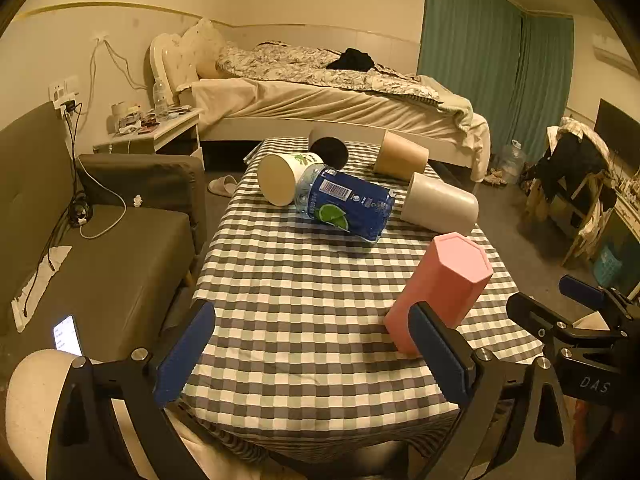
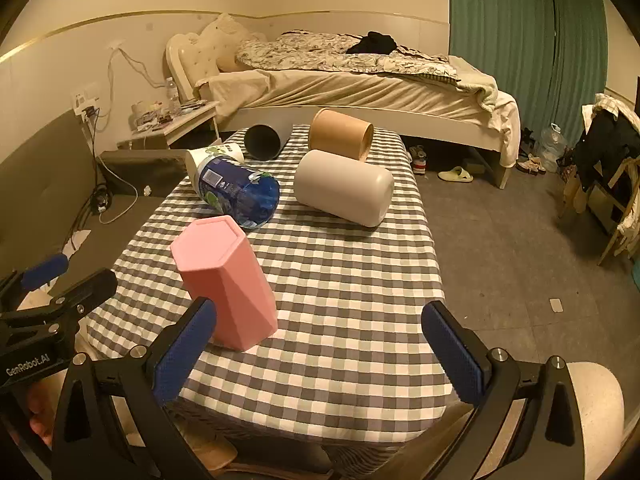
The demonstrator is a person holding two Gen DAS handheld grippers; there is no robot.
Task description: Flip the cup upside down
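Observation:
A pink hexagonal cup [image 1: 440, 284] stands on the checked tablecloth [image 1: 300, 300] with its closed base up; it also shows in the right wrist view [image 2: 226, 280]. My left gripper [image 1: 312, 352] is open and empty above the table's near edge, its right finger just in front of the pink cup. My right gripper [image 2: 320, 356] is open and empty, its left finger close to the pink cup's foot. The right gripper also shows at the right edge of the left wrist view [image 1: 568, 312].
Several containers lie on their sides farther back: a white cylinder [image 2: 344, 188], a tan cup [image 2: 340, 134], a black cup [image 2: 262, 142], a white paper cup [image 1: 286, 176] and a blue pack of bottles [image 1: 346, 204]. A grey sofa [image 1: 100, 260] is left, a bed [image 1: 320, 92] behind.

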